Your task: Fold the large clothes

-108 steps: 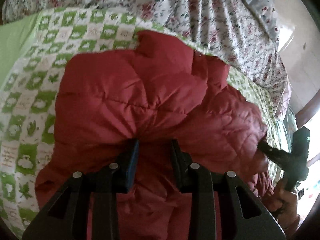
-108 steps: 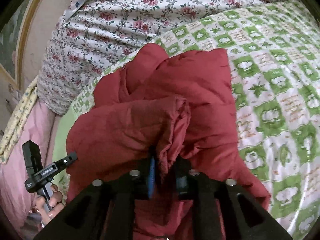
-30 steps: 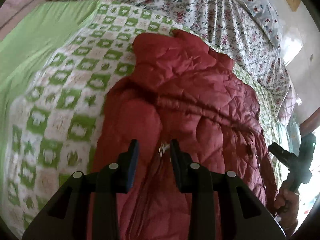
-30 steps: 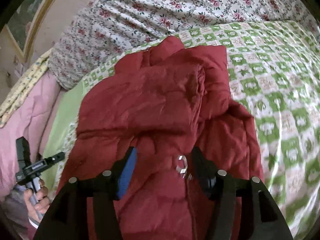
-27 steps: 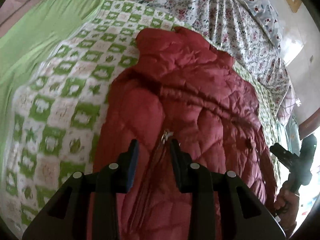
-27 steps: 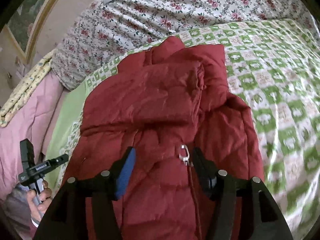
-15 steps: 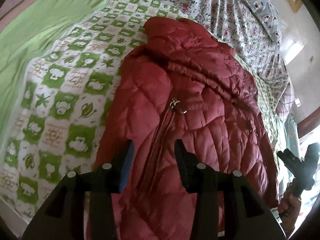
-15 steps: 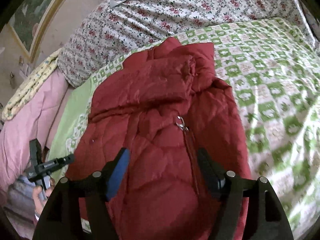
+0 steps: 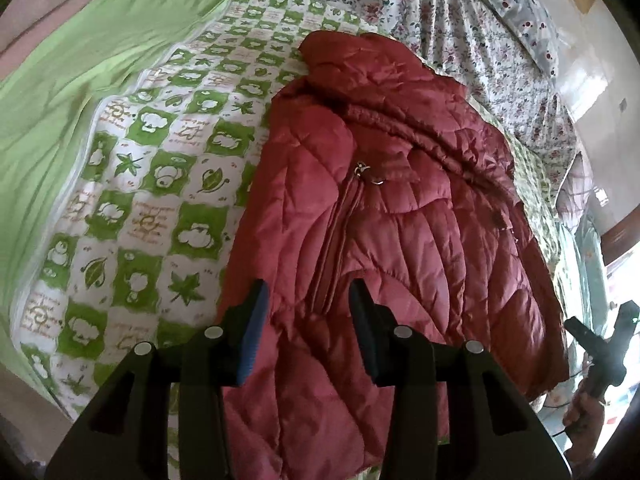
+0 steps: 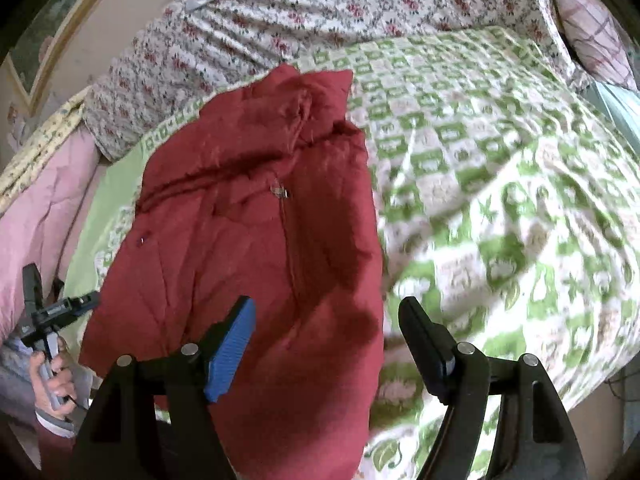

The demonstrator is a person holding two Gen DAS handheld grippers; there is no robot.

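A dark red quilted puffer jacket (image 9: 384,208) lies lengthwise on a green-and-white patterned quilt (image 9: 152,176), zipper up, with the metal zipper pull (image 9: 366,170) near the chest and its sleeves folded in across the body. It also shows in the right wrist view (image 10: 256,248). My left gripper (image 9: 306,296) is open and empty, above the jacket's lower part. My right gripper (image 10: 326,312) is wide open and empty, above the jacket's hem at its right edge. Each gripper shows at the edge of the other's view.
A floral bedspread (image 10: 320,20) covers the far side of the bed. A plain green sheet (image 9: 80,52) lies left of the quilt. Pink bedding (image 10: 36,200) sits at the left in the right wrist view. The bed's near edge runs below both grippers.
Both grippers have let go of the jacket and pulled back toward the hem, and the right one opened wider. The jacket now lies flat with more of it in view.
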